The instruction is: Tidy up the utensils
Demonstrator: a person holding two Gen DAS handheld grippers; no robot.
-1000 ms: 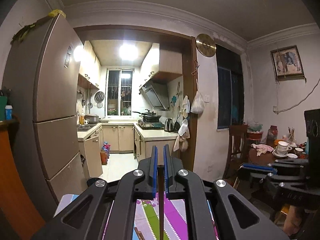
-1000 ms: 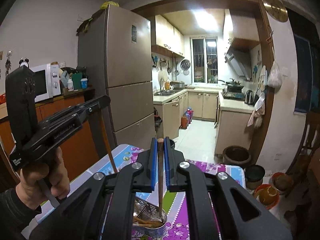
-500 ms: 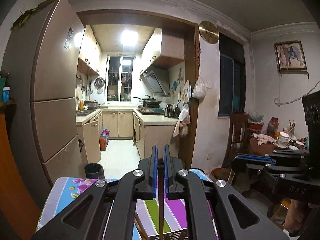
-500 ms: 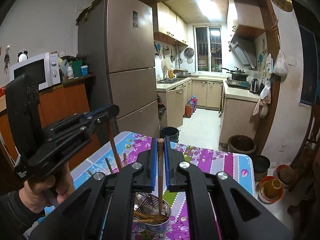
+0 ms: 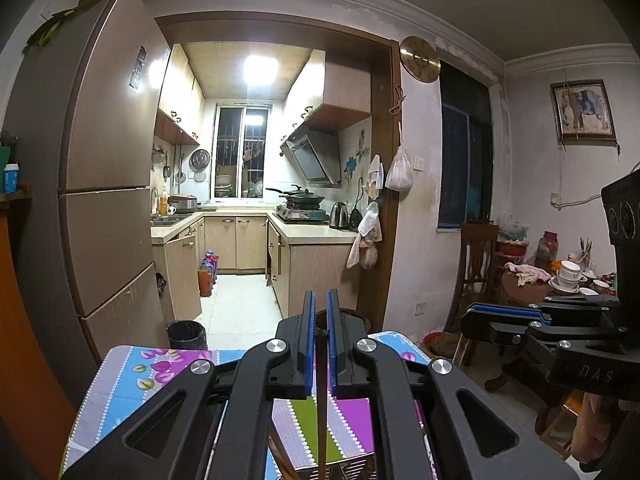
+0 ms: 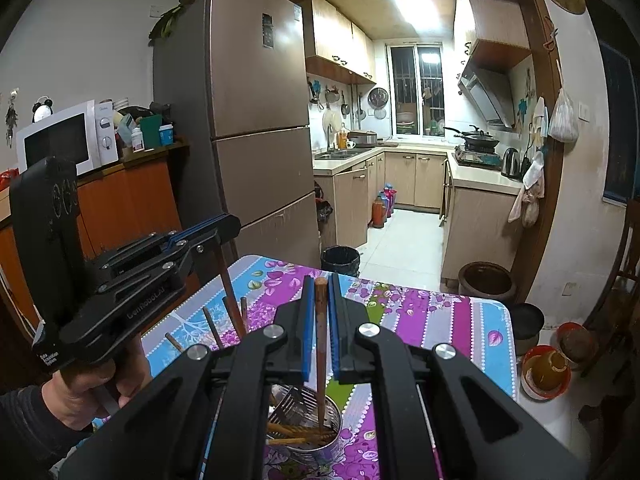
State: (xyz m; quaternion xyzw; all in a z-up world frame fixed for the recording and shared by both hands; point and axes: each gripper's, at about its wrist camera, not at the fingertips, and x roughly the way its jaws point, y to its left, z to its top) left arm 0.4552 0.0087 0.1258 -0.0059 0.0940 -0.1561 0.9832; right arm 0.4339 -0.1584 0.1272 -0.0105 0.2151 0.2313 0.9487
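My right gripper [image 6: 319, 288] is shut on a brown wooden chopstick [image 6: 320, 344] that hangs upright, its tip inside a round metal bowl [image 6: 320, 440] holding a metal spatula and several chopsticks. My left gripper [image 5: 319, 304] is shut on another brown chopstick [image 5: 321, 420], held upright over a metal utensil holder [image 5: 352, 468] at the bottom edge. In the right wrist view the left gripper [image 6: 216, 228] holds its chopstick [image 6: 230, 292] among several chopsticks [image 6: 212, 328] standing at the table's left. The right gripper [image 5: 500, 316] shows in the left wrist view.
The table has a floral striped cloth [image 6: 440, 320]. A tall fridge [image 6: 248, 140] and a cabinet with a microwave [image 6: 64, 140] stand left. A bin [image 6: 340, 260], a clay pot [image 6: 486, 284] and bowls [image 6: 546, 372] sit on the floor. A cluttered side table [image 5: 560, 280] is right.
Both grippers have tilted or moved downward with their chopsticks, so more of the table shows. The right chopstick's tip now sits deeper in the metal bowl.
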